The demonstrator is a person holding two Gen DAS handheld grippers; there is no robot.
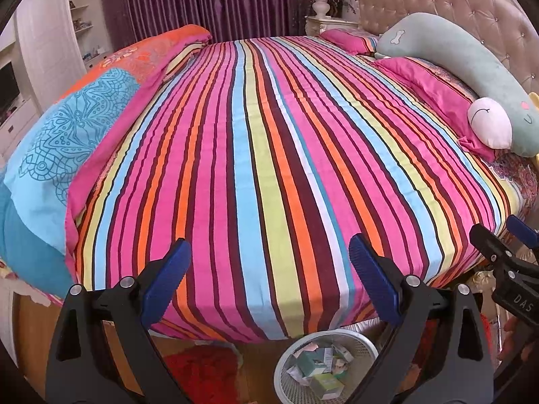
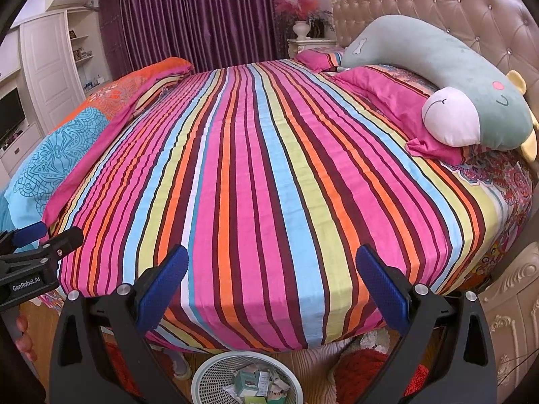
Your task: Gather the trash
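A white mesh waste basket (image 1: 362,343) (image 2: 215,372) stands on the floor at the bed's near edge, holding several small boxes and paper scraps (image 1: 323,367) (image 2: 259,383). My left gripper (image 1: 269,266) hovers open above the basket and the bed edge, nothing between its blue pads. My right gripper (image 2: 271,272) is open too, empty, just right of the left one. Each gripper shows at the side of the other's view: the right gripper (image 1: 502,235) and the left gripper (image 2: 50,232). No loose trash shows on the striped bed sheet (image 1: 269,151) (image 2: 269,168).
A folded quilt (image 1: 67,128) lies along the bed's left side. Pink pillows (image 1: 434,87) and a green plush toy (image 2: 454,80) rest by the tufted headboard (image 2: 454,6). A red rug (image 1: 202,370) lies on the wooden floor. A carved cabinet (image 2: 512,303) stands at right.
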